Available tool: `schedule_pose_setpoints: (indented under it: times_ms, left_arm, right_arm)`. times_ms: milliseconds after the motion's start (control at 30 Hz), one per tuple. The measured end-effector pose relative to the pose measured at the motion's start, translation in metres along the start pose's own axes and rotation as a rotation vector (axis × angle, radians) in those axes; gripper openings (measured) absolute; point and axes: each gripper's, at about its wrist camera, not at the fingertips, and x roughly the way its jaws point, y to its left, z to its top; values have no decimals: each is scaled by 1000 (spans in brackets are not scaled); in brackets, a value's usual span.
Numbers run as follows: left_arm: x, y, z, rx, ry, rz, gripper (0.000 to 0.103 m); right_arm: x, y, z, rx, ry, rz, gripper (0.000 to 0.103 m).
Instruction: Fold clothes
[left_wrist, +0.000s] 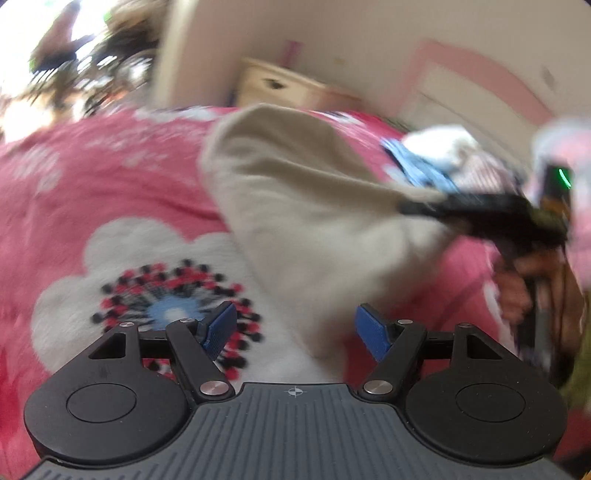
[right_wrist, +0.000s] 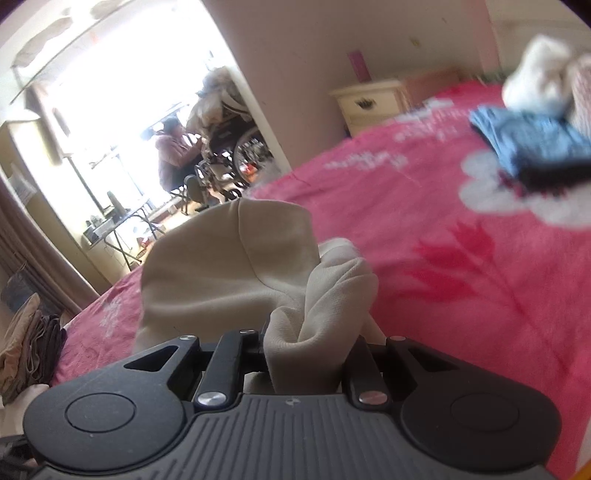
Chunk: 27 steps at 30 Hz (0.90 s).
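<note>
A cream garment (left_wrist: 295, 192) lies across the pink flowered blanket (left_wrist: 110, 184) on the bed. My left gripper (left_wrist: 295, 325) hovers open just above the near end of this garment, its blue pads (left_wrist: 221, 325) apart with nothing pinched between them. In the left wrist view my right gripper (left_wrist: 406, 206) reaches in from the right, held by a hand (left_wrist: 517, 291), and nips the garment's right edge. The right wrist view shows the right gripper (right_wrist: 306, 343) shut on a bunched fold of the cream garment (right_wrist: 229, 273), which hides the fingertips.
Folded blue clothes (right_wrist: 532, 144) and a white bundle (right_wrist: 539, 77) sit at the far side of the blanket (right_wrist: 461, 258). A cream nightstand (right_wrist: 373, 103) stands by the wall. Brown clothes (right_wrist: 29, 343) are piled off the bed's left. A person (right_wrist: 173, 155) sits in the bright room beyond.
</note>
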Motion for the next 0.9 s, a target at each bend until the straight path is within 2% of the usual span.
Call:
schedule_pose_setpoints:
  times_ms: [67, 200, 267, 333, 433, 533, 733, 833, 900]
  left_arm:
    - [11, -16, -5, 72, -5, 75, 72]
    - [31, -32, -8, 102, -36, 178, 71]
    - [37, -41, -11, 161, -57, 236, 71]
    - [40, -45, -13, 179, -78, 300, 72]
    - [39, -41, -15, 110, -83, 323, 71]
    - [37, -40, -18, 111, -72, 371, 70]
    - [41, -34, -17, 90, -25, 380, 71]
    - [41, -31, -20, 75, -10, 368, 72]
    - [40, -31, -19, 85, 1, 355, 72]
  right_arm:
    - [0, -1, -5, 3, -1, 0, 16]
    - [1, 2, -8, 22, -6, -2, 16]
    - [0, 2, -8, 34, -4, 2, 16]
    - [-1, 2, -8, 32, -4, 6, 15]
    - [-3, 5, -7, 24, -7, 12, 15]
    - [-6, 5, -6, 26, -16, 18, 15]
    - [-4, 1, -13, -7, 19, -14, 15]
    - [1, -11, -20, 40, 49, -21, 15]
    - [1, -9, -21, 27, 48, -23, 15]
